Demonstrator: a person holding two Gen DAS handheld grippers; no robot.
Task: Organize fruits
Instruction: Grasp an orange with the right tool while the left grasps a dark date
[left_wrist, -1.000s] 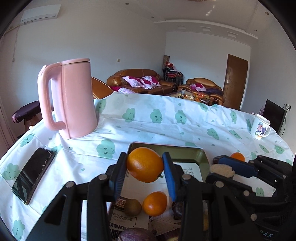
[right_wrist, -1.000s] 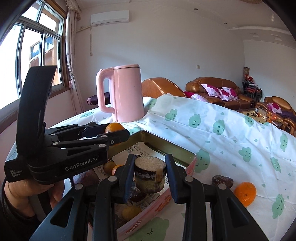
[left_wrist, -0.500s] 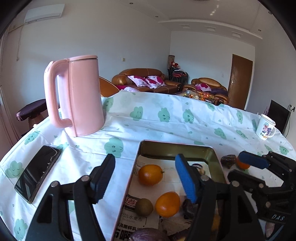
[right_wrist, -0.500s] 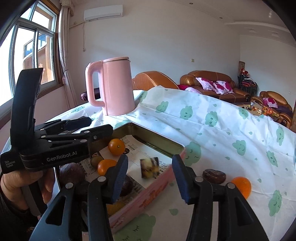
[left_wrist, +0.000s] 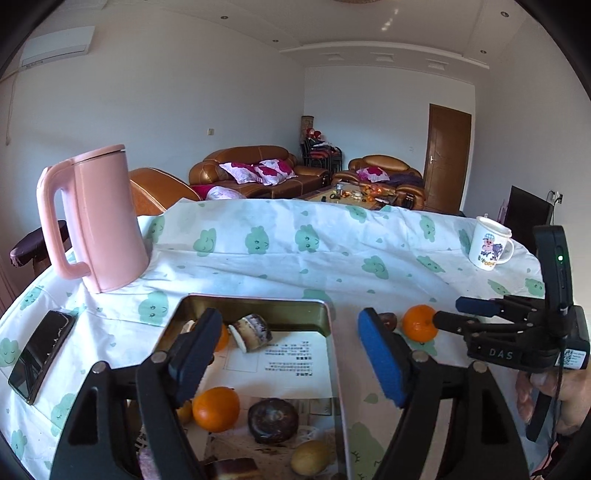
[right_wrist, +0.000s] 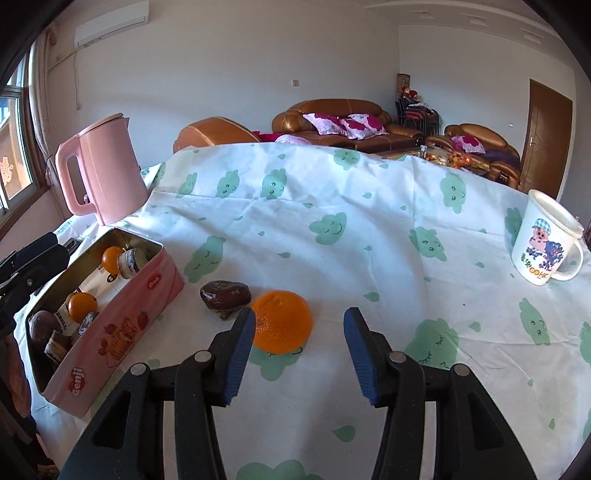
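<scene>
Both grippers are hanging open with nothing between their fingers. The left gripper is hovering over the tin, a pink box lined with printed paper and standing on the cloth. Inside it an orange is lying near the front beside a dark round fruit, with a yellowish fruit closer to the camera. At the far end a cut piece with a pale face and dark skin is lying on its side, just beside a second orange that the left finger is partly hiding in the left view.

The right gripper is reaching over the cloth to the right of the tin. A loose orange is sitting on the cloth just ahead of its left finger, off centre, not between the blue pads. A dark brown fruit is lying just beside that orange, between it and the tin wall; whether the two are touching I cannot tell.

A pink kettle is standing upright behind the tin at the far left. A phone is lying flat near the left edge of the cloth. A cartoon mug is standing well apart on the far right. Brown sofas are filling the room behind.
</scene>
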